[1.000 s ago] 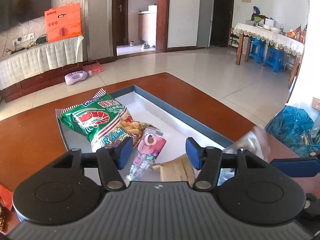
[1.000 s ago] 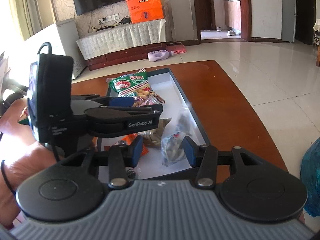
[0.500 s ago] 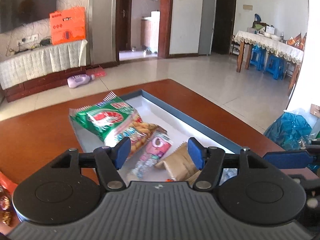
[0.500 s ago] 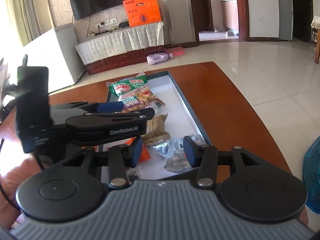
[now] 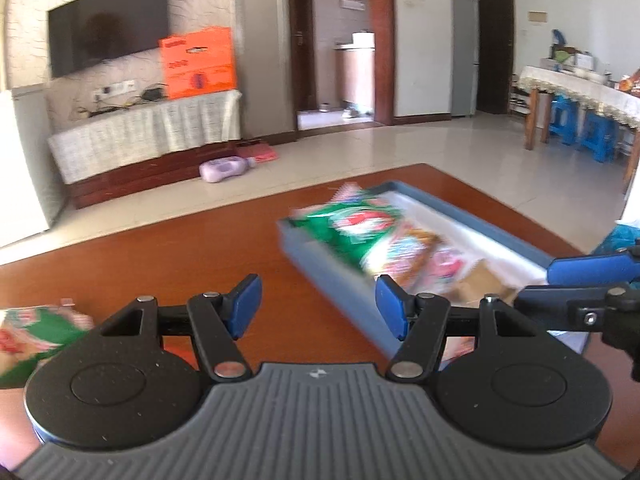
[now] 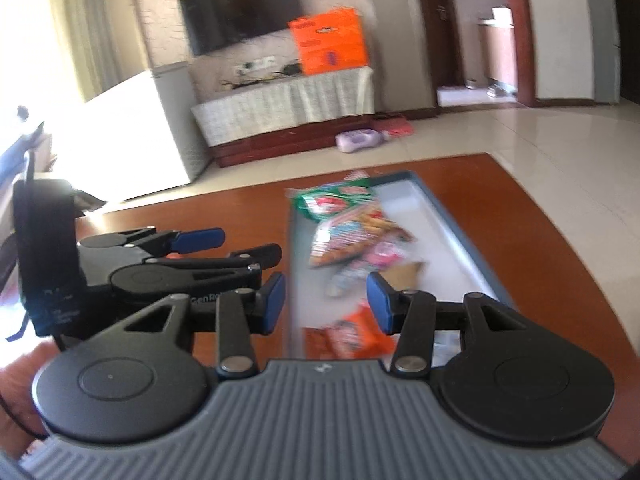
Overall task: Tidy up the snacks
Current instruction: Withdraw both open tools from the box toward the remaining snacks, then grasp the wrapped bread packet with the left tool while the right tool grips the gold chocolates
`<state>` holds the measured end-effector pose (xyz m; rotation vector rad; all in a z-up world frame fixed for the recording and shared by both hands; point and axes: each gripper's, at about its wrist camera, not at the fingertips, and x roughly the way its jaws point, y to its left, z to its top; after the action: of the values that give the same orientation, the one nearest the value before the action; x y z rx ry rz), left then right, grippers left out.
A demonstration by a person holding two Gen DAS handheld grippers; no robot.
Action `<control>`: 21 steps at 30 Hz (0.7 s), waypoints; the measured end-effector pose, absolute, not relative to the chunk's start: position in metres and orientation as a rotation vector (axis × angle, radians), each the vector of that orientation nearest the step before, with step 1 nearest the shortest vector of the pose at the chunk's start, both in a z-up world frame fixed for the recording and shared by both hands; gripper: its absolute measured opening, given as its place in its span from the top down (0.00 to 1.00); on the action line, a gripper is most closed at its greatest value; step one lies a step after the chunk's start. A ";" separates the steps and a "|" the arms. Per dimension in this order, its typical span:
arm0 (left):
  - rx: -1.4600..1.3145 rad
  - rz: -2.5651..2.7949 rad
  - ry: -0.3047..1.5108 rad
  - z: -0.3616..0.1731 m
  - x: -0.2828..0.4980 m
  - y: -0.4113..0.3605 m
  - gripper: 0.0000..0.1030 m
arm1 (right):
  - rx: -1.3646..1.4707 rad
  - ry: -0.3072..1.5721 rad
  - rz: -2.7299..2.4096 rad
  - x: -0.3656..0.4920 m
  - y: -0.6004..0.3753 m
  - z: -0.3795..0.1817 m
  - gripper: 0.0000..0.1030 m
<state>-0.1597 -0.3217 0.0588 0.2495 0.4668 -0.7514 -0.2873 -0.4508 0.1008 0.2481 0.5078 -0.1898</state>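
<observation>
- Green bag point(image 5: 12, 340) lies left of the tray point(image 5: 320, 268): likely light, crinkly, crushable; pinch a sealed edge.
- Left gripper point(image 5: 318, 306) and right gripper point(image 6: 326, 302) both gape, empty.

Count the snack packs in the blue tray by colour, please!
Right wrist view, a bit blurry:
Green pack: 1
Pink pack: 1
Brown pack: 1
Orange pack: 1
Total: 4 in the tray; more may be hidden.

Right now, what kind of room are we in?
Most likely a home living room with a dining corner: a wall-mounted TV above a cloth-covered low cabinet, a covered dining table with blue stools, and a tiled floor.
</observation>
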 end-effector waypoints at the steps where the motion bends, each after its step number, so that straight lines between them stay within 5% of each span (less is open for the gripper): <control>1: 0.256 -0.729 0.463 0.060 -0.155 -0.308 0.34 | 0.239 0.510 -0.171 -0.283 -0.444 0.100 0.53; 12: 0.311 -0.558 0.516 0.040 -0.100 -0.167 0.34 | 0.137 0.595 0.014 -0.222 -0.354 0.078 0.53; 21: 0.354 -0.660 0.517 0.020 -0.083 -0.136 0.31 | 0.096 0.686 0.066 -0.181 -0.314 0.049 0.54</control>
<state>-0.0827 -0.1361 0.0203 0.3544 0.5173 -0.6598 -0.1807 -0.3141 0.0493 0.0965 0.6862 0.0658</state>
